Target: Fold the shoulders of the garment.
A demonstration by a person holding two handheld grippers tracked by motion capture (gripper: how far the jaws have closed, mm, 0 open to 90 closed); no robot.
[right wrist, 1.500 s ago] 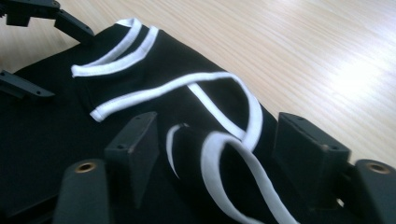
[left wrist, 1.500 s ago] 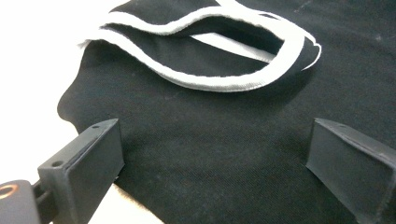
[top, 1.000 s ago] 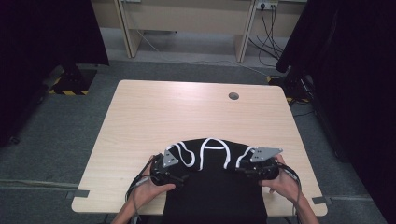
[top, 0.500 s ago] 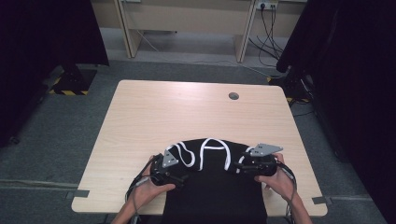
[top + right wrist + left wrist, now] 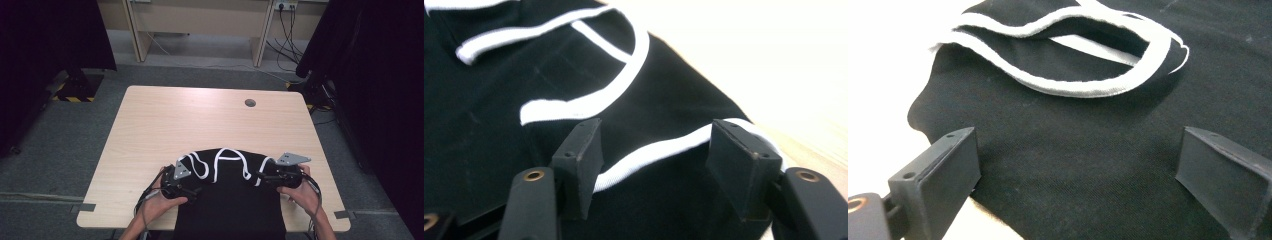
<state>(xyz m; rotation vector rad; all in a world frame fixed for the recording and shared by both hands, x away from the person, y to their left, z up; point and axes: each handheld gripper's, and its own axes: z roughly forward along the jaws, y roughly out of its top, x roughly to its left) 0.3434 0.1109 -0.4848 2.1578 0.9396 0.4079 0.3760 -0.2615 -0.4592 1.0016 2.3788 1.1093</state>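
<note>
A black cloth garment with white trim bands [image 5: 227, 192] lies at the near edge of the pale wooden table [image 5: 190, 120], right in front of the person. Its lower part hangs off the edge toward them. The far end is bunched up into a soft hump, and the white bands curl over it in loops.

The left gripper [image 5: 186, 189] sits at the left end of the hump, held in the person's left hand [image 5: 159, 204]. In the left gripper view [image 5: 1078, 170] its two black jaws stand wide apart — the black cloth is spread flat between them and they do not pinch it. A loop of white band [image 5: 1083, 85] lies just past them.

The right gripper [image 5: 264, 176] is at the right end of the hump, in the right hand [image 5: 300, 192]. Its jaws have just been opening. In the right gripper view [image 5: 654, 150] they stand well apart, with a fold of black cloth and one white band [image 5: 654, 150] running across the gap between them. The pads do not squeeze the cloth, so it rests there loose.

A small round hole [image 5: 250, 103] shows in the far part of the table, well away from the cloth.
</note>
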